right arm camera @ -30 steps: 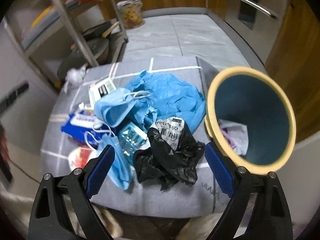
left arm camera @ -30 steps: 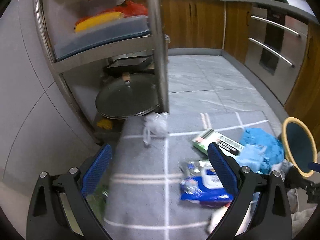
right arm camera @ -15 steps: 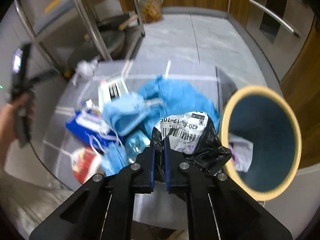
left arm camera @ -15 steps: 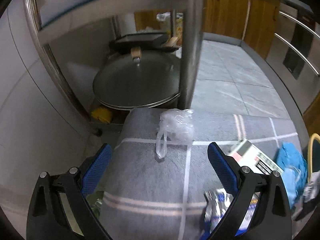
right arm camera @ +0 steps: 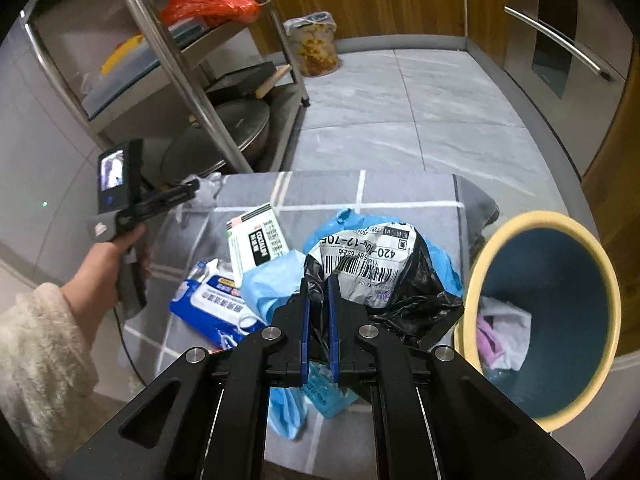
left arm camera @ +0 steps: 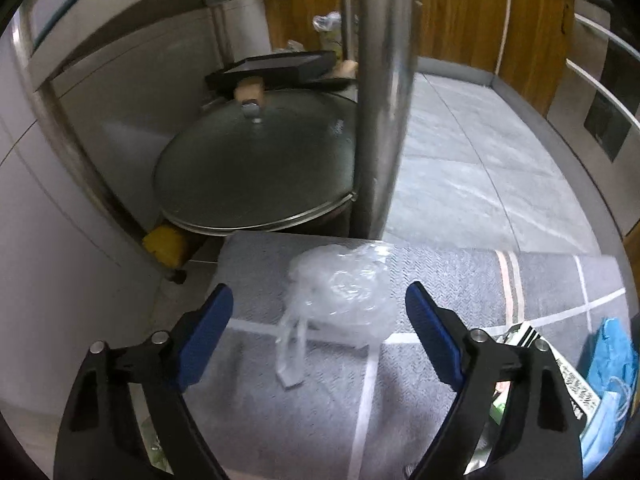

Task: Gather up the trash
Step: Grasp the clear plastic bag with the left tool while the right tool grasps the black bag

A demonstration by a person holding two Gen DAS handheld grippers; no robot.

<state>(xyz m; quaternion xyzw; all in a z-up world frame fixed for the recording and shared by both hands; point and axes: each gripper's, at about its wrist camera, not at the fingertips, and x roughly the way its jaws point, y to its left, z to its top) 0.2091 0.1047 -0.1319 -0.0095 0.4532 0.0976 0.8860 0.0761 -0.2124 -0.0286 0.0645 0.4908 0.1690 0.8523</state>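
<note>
Left gripper (left arm camera: 316,312): jaws wide, just been closing, crumpled clear plastic bag (left arm camera: 340,292) between them on the grey checked cloth (left arm camera: 460,280); go lower, centre, then squeeze.
Right gripper (right arm camera: 318,292): clamped on the black plastic mailer bag (right arm camera: 384,276); carry it over the yellow-rimmed blue bin (right arm camera: 540,312).

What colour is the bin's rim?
Pale yellow, around a dark teal inside; the bin shows best in the right wrist view.

A crumpled clear bag (left arm camera: 344,292) lay on the grey cloth near its far edge. A black bag (right arm camera: 384,280) with a white label was lifted beside the blue bin (right arm camera: 548,312).
</note>
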